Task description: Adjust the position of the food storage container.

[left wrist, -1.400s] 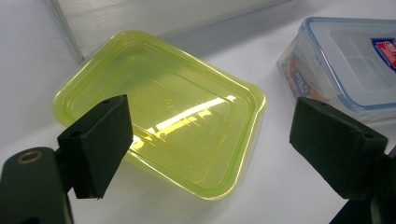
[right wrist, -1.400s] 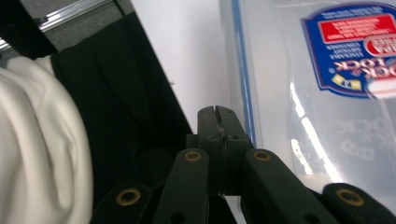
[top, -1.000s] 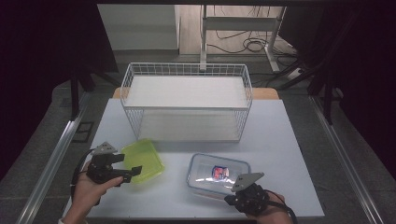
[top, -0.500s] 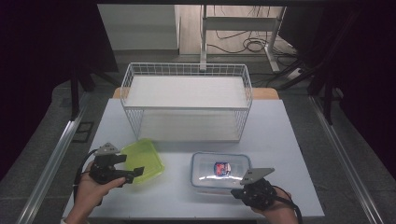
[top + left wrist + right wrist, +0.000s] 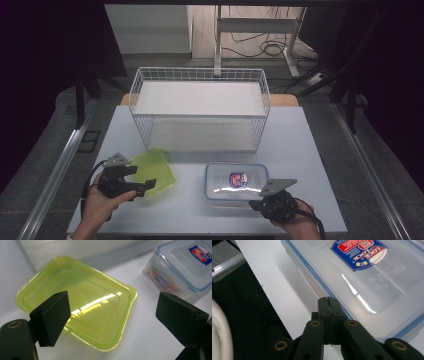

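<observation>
left gripper (image 5: pixel 134 182) jaws held wide over shallow yellow-green plastic container (image 5: pixel 77 300) on tabletop (image 5: pixel 310 150) | right gripper (image 5: pixel 329 305) jaws closed, at lidded clear plastic box (image 5: pixel 235 181) | container judged light, slippery; rim grip advised

Both black grippers, left gripper (image 5: pixel 140 181) and right gripper (image 5: pixel 257 203), carry grey three-cornered plates, brass-ringed pivots and cables.
</observation>
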Action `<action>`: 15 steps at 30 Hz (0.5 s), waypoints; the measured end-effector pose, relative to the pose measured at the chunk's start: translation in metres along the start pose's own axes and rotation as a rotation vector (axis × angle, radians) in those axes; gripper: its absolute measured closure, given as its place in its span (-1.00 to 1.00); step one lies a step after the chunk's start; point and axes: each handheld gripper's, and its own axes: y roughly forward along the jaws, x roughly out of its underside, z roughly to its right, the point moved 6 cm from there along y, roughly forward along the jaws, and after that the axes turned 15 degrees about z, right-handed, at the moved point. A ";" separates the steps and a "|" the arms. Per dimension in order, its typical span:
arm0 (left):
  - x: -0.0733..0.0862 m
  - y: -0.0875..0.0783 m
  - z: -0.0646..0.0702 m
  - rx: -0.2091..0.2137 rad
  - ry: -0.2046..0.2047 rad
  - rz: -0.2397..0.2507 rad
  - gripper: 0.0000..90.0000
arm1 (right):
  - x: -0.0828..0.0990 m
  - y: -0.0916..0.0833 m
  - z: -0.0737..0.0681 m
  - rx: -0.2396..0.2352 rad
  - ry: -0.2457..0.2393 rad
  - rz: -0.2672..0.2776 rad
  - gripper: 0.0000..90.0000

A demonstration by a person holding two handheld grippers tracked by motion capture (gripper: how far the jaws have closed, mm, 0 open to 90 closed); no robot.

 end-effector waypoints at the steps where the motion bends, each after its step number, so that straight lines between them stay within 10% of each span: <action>1: 0.000 0.000 0.001 -0.001 -0.002 0.003 -0.72 | -0.002 -0.002 0.001 -0.005 0.000 0.016 1.00; 15: -0.006 0.012 0.023 0.033 -0.015 0.018 -0.75 | -0.016 -0.040 0.037 0.146 0.100 0.146 0.96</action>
